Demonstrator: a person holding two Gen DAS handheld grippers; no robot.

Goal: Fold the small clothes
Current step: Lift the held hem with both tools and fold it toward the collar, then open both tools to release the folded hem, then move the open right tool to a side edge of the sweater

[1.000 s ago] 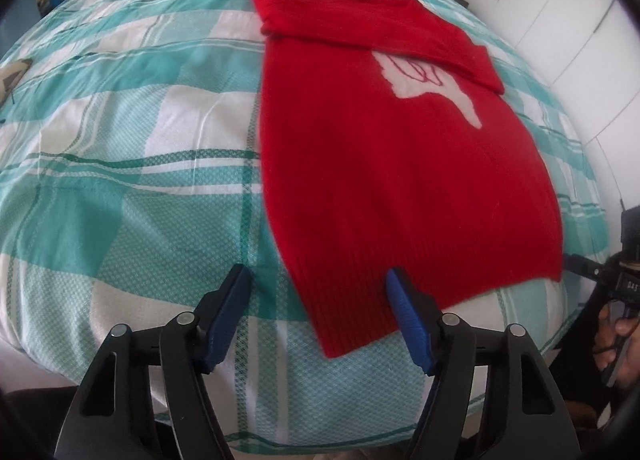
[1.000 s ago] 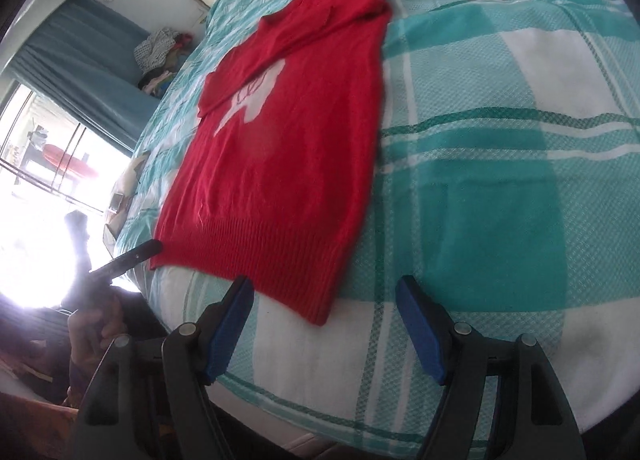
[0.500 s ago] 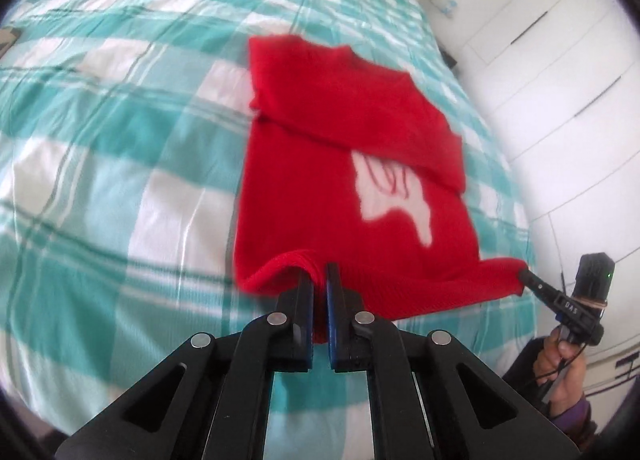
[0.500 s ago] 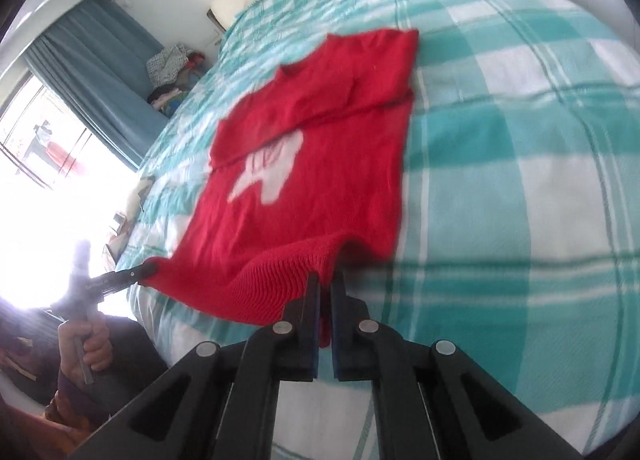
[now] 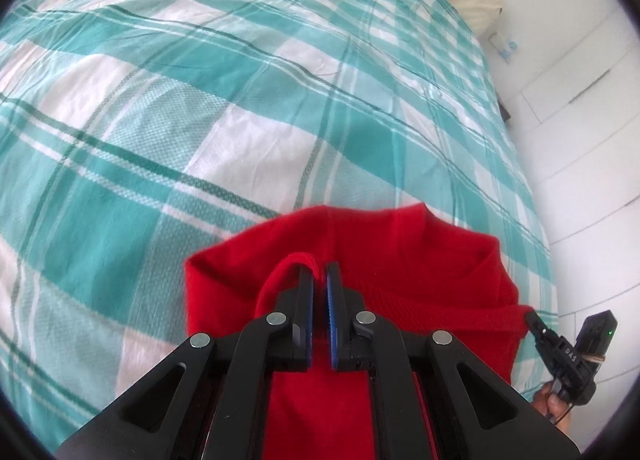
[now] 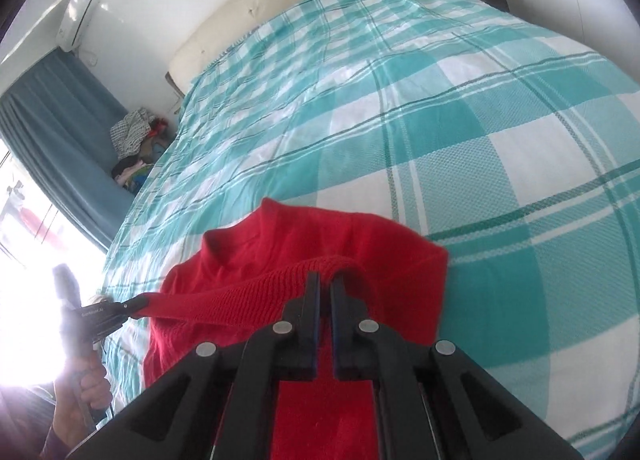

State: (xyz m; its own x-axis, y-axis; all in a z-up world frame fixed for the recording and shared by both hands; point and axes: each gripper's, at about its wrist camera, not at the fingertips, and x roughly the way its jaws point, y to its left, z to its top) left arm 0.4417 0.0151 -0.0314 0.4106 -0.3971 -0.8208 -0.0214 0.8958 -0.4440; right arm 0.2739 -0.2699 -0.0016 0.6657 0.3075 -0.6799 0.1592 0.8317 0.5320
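Observation:
A red sweater (image 5: pixel 420 256) lies on the bed, its lower half doubled over toward the collar (image 6: pixel 304 244). My left gripper (image 5: pixel 320 270) pinches one corner of the ribbed hem; its jaws are opening slightly with the fabric still between the pads. My right gripper (image 6: pixel 325 278) is shut on the other hem corner. The hem stretches taut between them. In the left wrist view the right gripper's tip (image 5: pixel 534 320) shows at the sweater's right edge. The left gripper's tip (image 6: pixel 134 304) shows at the left in the right wrist view.
A teal and white checked bedspread (image 5: pixel 200 100) covers the bed beyond the sweater. A cream headboard (image 6: pixel 280 0) stands at the far end. White cupboards (image 5: pixel 580 100) line one side; a blue curtain (image 6: pixel 48 120) and a clothes pile (image 6: pixel 132 136) are on the other.
Both grippers went from open near the flat sweater's bottom hem to shut on its corners. They carried the hem up and forward over the body toward the collar.

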